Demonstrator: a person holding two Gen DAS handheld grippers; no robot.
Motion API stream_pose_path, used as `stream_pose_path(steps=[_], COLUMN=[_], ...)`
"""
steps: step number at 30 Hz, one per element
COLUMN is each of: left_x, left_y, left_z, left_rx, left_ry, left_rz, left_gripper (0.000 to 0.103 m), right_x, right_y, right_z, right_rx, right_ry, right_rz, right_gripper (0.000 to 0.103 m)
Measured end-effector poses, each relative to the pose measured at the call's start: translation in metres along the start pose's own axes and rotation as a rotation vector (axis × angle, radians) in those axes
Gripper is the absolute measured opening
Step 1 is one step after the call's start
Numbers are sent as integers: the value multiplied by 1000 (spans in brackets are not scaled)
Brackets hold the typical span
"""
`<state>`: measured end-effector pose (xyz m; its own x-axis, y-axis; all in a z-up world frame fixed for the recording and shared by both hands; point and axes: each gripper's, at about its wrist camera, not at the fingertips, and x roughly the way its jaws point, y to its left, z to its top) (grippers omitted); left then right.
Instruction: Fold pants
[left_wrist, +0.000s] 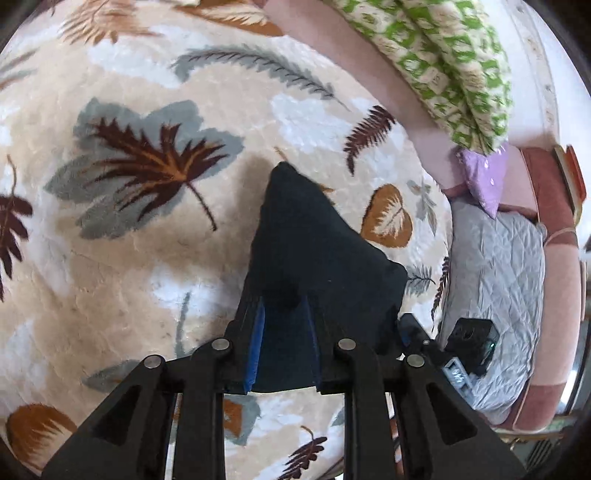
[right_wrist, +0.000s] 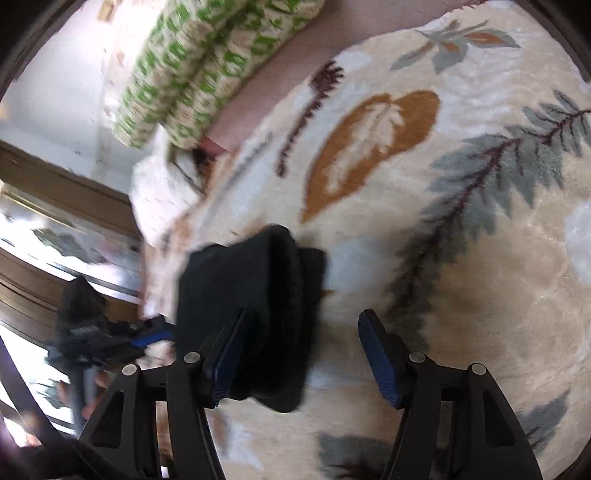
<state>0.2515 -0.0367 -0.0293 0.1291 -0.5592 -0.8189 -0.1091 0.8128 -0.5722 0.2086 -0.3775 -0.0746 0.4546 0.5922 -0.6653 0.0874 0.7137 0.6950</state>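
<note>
My left gripper (left_wrist: 284, 321) pinches the black pants (left_wrist: 314, 258), bunched above the leaf-print blanket (left_wrist: 129, 258). My right gripper (right_wrist: 303, 354) gapes wide, holding nothing, pants against 1 finger. Folding looks unfinished, bundle not yet laid flat.

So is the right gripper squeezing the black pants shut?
No, the right gripper is wide open, and the black pants touch only its left finger, with bare leaf blanket before the other.

Bedroom — leaf-print blanket (left_wrist: 147, 240), stacked quilts (left_wrist: 443, 62)
</note>
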Motion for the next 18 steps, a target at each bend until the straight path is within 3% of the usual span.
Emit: stream_pose_path(steps=[1, 8, 12, 13, 16, 18], left_x=[-1, 8, 19, 21, 33, 40], left_y=[-2, -3, -6, -7, -5, -3], left_z=[0, 2, 7, 8, 13, 14], left_rx=[20, 158, 192, 194, 202, 204], left_ry=[-3, 49, 85, 94, 134, 154], left_rz=[11, 80, 47, 43, 23, 9], left_gripper=[18, 18, 18, 21, 51, 52], right_x=[0, 12, 20, 22, 25, 27], right_y=[2, 16, 14, 14, 11, 8], right_z=[0, -3, -4, -4, -4, -4], right_rx=[10, -44, -40, -37, -34, -33], right_ry=[2, 40, 62, 66, 76, 88], right_rz=[44, 10, 10, 17, 16, 18], right_gripper=[64, 64, 64, 64, 67, 69])
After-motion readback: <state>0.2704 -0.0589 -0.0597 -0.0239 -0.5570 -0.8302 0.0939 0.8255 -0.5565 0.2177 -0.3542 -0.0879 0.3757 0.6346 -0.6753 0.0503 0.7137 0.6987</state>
